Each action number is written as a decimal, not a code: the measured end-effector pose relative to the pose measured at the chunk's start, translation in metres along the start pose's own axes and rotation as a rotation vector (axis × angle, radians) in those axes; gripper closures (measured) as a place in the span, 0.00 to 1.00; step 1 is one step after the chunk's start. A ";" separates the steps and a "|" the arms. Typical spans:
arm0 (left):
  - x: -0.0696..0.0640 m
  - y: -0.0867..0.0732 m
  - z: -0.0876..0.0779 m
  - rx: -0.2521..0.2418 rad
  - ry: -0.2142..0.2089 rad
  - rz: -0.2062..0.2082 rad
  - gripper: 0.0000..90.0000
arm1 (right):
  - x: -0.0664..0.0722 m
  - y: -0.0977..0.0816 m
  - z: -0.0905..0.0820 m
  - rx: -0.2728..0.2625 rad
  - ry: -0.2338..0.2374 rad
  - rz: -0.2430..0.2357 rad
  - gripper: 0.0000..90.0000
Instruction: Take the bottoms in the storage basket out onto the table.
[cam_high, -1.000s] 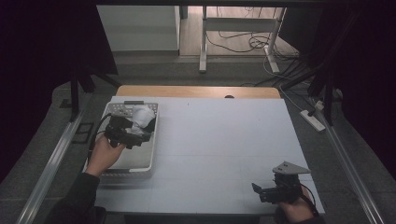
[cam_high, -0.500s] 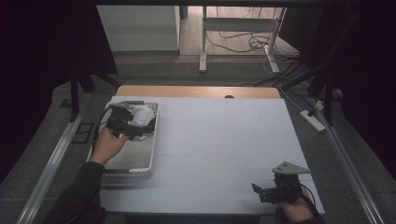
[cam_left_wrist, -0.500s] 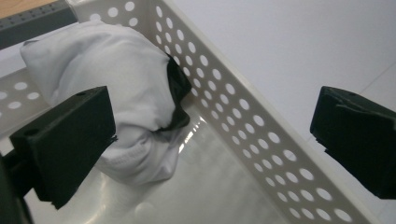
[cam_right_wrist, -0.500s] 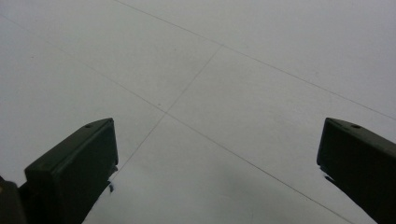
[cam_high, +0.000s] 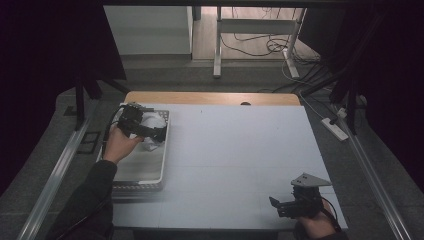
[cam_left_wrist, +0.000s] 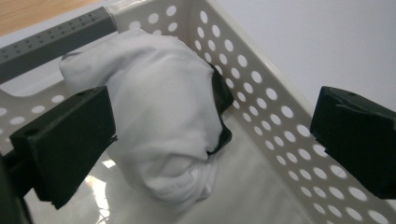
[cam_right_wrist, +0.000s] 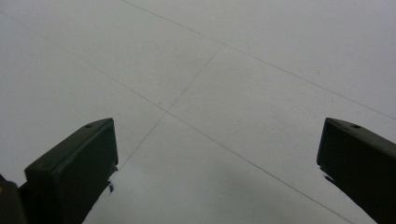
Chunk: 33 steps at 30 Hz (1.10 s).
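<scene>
L gripper is hovering over the far end of the white perforated basket, which is sitting at the table's left edge. In the left gripper view its jaws are standing wide apart w/ the white bundled cloth lying between them. The left jaw is sitting right by the cloth's side, though contact can't be told; the right jaw is well clear of it, out over the basket wall. Nothing is being gripped.

The cloth is resting inside the basket, in the far corner, leaning against the perforated side wall, w/ a dark edge or lining showing on its right side. In the high view the cloth is peeking out just below the gripper. The person's left hand is wrapping the gripper body from the near side.

R gripper is sitting low over the white table at the near right corner, well apart from the basket, w/ a grey three-cornered plate on top. Its jaws are also spreading wide in the right gripper view, w/ bare tabletop between them and nothing held.
</scene>
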<state>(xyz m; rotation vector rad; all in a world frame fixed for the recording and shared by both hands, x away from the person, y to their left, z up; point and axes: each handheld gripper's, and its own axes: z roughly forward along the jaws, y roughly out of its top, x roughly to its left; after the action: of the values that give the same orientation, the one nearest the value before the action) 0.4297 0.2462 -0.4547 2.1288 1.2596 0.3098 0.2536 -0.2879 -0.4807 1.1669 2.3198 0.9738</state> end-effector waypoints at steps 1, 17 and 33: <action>0.001 0.001 0.001 0.003 -0.003 -0.003 0.00 | 0.000 0.000 0.000 0.000 0.000 0.000 0.00; 0.023 0.010 0.031 0.067 0.034 -0.043 0.00 | 0.000 0.000 0.000 0.003 0.003 -0.009 0.00; 0.036 0.005 0.062 0.165 0.037 -0.080 0.00 | 0.001 0.000 0.001 0.010 0.004 -0.015 0.00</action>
<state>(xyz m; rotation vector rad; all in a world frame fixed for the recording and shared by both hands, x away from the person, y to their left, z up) 0.4829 0.2503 -0.5034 2.2115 1.4314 0.2180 0.2534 -0.2863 -0.4813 1.1504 2.3360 0.9606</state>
